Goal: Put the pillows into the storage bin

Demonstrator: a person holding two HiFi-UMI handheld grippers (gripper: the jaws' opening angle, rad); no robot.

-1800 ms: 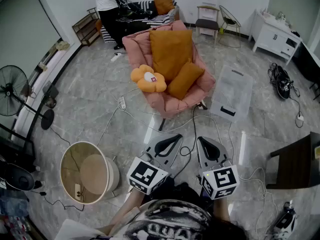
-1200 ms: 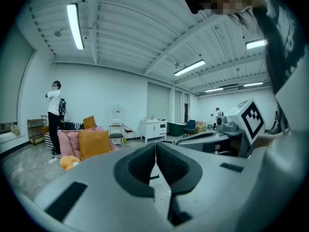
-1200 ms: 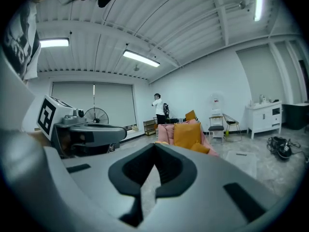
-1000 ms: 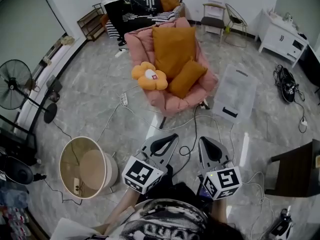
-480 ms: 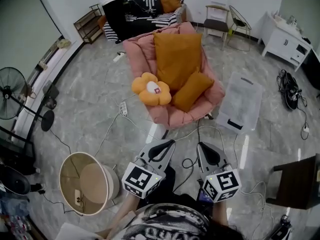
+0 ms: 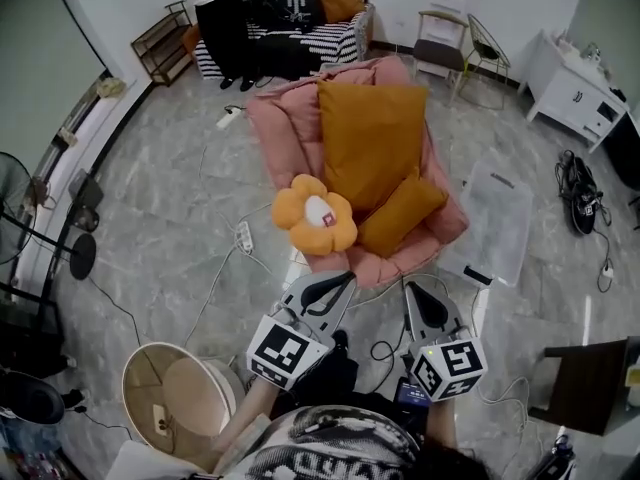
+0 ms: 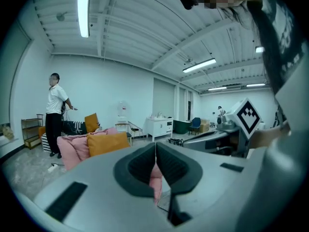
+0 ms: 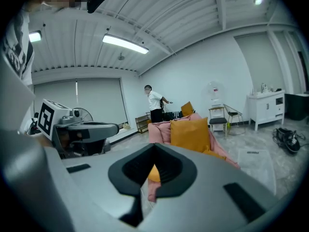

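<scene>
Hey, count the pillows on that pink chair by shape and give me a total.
Rectangular orange: 2, the large pillow and the small pillow
Flower pillow: 1
Total: 3 on the pink chair

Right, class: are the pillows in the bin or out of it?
Out. The big pillow, small pillow and flower pillow all lie on the chair; the bin stands beside it.

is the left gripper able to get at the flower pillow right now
Probably yes: the flower pillow lies at the front edge of the pink chair, just ahead of the left gripper, with nothing standing between. Its jaws are shut, so they must open first.
</scene>
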